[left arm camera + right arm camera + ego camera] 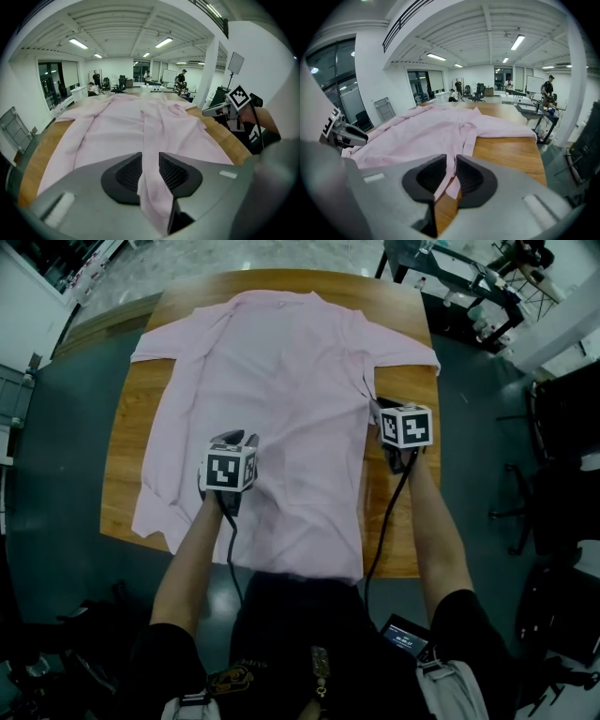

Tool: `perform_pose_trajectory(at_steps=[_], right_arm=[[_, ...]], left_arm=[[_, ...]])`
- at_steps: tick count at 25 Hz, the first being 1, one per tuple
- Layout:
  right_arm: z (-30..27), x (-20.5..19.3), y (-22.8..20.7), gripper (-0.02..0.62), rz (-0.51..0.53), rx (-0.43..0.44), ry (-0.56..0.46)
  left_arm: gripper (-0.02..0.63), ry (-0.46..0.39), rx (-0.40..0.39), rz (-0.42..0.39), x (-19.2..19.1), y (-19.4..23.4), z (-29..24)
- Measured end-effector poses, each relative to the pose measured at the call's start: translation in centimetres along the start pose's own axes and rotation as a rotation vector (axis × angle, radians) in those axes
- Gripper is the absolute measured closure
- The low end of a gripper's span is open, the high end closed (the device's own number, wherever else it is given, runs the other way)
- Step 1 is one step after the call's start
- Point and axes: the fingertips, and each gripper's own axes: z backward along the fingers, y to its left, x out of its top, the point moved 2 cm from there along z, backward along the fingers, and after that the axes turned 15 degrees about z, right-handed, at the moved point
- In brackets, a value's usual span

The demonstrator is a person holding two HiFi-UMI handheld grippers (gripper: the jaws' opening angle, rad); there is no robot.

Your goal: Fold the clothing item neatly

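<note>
Across the wooden table (pixel 120 486) lies the pink shirt (pixel 281 371), collar at the far edge and hem at the near edge. The left gripper (pixel 234 438) over the shirt's middle and the right gripper (pixel 378 409) at its right side both have their jaws slightly apart, a ridge of cloth running loosely between them. A fold seems just laid; next, both should lift clear without dragging cloth.
</note>
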Motion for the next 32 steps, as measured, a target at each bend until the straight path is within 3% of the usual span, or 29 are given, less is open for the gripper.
perform_pose_trajectory(at_steps=[7, 16, 21, 24, 28, 32], right_arm=[[-0.8, 2.2, -1.7, 0.542, 0.028, 0.022, -0.045], [-4.7, 3.9, -2.0, 0.542, 0.065, 0.060, -0.020], [-7.0, 4.1, -2.0, 0.502, 0.100, 0.075, 0.044], [-8.9, 3.6, -1.4, 0.499, 0.142, 0.069, 0.101], [-10.4, 2.5, -1.8, 0.501, 0.215, 0.031, 0.186], [-10.5, 2.9, -3.2, 0.527, 0.278, -0.032, 0.231]], left_arm=[[0.486, -0.056, -0.022, -0.065, 7.2, -3.2, -4.3], [0.486, -0.043, -0.046, -0.094, 12.2, -3.5, -12.7], [0.422, 0.017, -0.087, -0.058, 13.5, -3.4, -16.9], [0.422, 0.071, -0.080, -0.068, 12.9, -2.9, -18.4], [0.551, 0.098, -0.057, -0.135, 12.3, -2.7, -19.1], [0.582, 0.080, -0.031, -0.181, 12.8, -2.1, -18.3]])
